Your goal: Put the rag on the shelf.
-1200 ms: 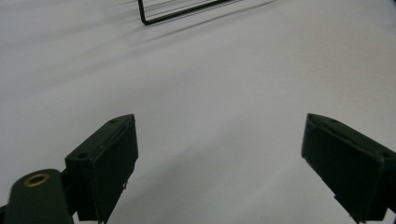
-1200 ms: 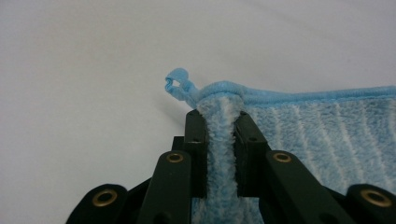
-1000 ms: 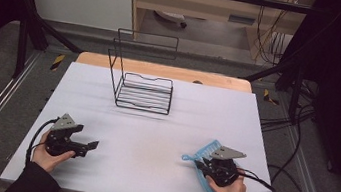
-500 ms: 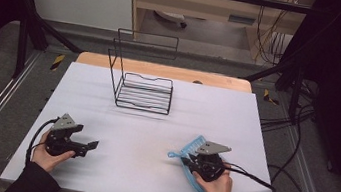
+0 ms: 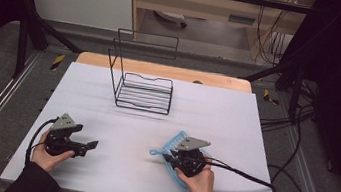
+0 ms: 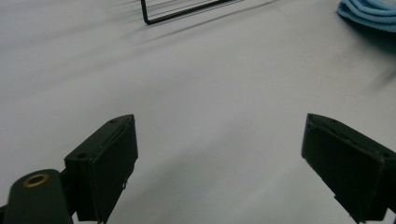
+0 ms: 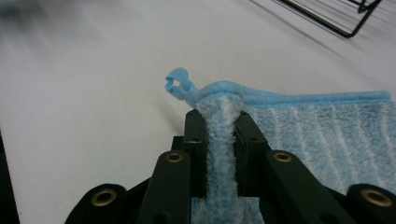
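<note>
A light blue striped towel lies on the white table near its front right, under the person's right hand. My right gripper is shut on a corner of that towel, whose fabric is squeezed between the two black jaws, with a small hanging loop poking out ahead. My left gripper rests at the front left of the table, pointing right, jaws wide apart with nothing between them. The left gripper view catches the edge of the towel at its upper right.
A black wire rack stands at the middle back of the white table, with a tall wire back. Its base appears far ahead of the left gripper. Cables trail off to the right.
The right gripper has dragged the towel leftward across the table, toward the middle. The left gripper has stayed in place, open.
</note>
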